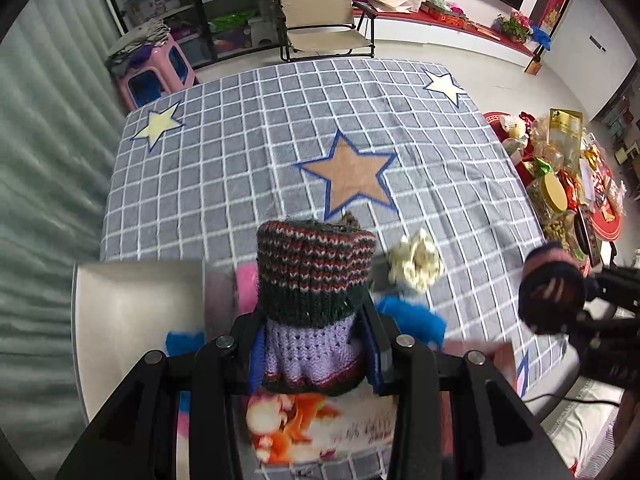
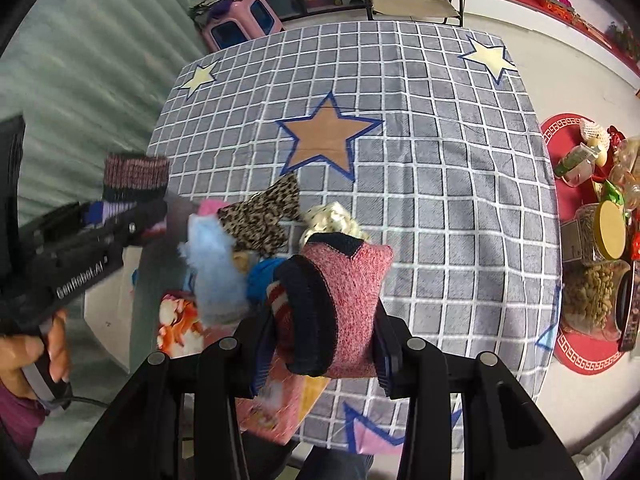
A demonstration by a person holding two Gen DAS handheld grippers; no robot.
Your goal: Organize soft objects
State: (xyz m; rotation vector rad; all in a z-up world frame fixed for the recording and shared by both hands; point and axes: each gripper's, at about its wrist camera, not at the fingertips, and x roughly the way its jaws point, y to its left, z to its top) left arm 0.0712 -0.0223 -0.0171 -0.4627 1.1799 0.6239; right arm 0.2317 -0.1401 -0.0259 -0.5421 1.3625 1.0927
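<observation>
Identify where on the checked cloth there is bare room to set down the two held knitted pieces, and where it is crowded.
Free: the checked cloth around the brown star, out to both yellow stars. Crowded: the near edge, where the leopard-print piece, cream piece and light blue piece pile together.

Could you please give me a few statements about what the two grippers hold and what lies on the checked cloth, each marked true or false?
1. The left gripper is shut on a striped knitted sock. True.
2. The right gripper is open and holds nothing. False: it is shut on a pink and navy sock.
3. A cream fluffy item lies on the checked cloth. True.
4. The big brown star is covered by socks. False: it is bare.
</observation>
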